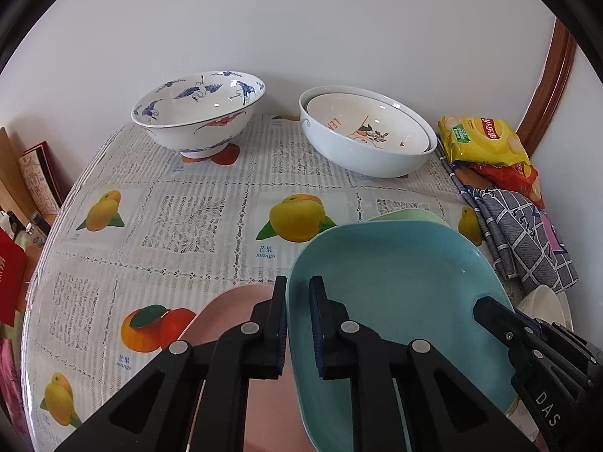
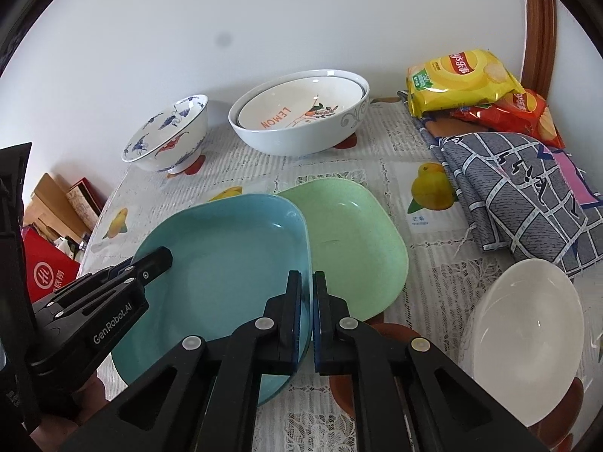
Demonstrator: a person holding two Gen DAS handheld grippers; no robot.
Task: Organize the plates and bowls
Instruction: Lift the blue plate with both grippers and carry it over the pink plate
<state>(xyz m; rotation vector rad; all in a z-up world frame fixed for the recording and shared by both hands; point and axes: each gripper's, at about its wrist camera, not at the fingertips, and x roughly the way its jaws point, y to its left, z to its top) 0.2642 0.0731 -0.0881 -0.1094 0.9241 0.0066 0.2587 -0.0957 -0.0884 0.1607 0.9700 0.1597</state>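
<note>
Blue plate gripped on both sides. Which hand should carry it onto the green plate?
Right, probably. The right gripper clamps the blue plate on the rim overlapping the green plate. The left gripper holds the opposite rim, over the pink plate.

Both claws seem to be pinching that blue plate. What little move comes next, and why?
Probably carry the blue plate sideways and lower it onto the green plate. The left gripper and right gripper each clamp an opposite rim, and the blue plate already overlaps the green one's edge, a same-shaped match for stacking.
</note>
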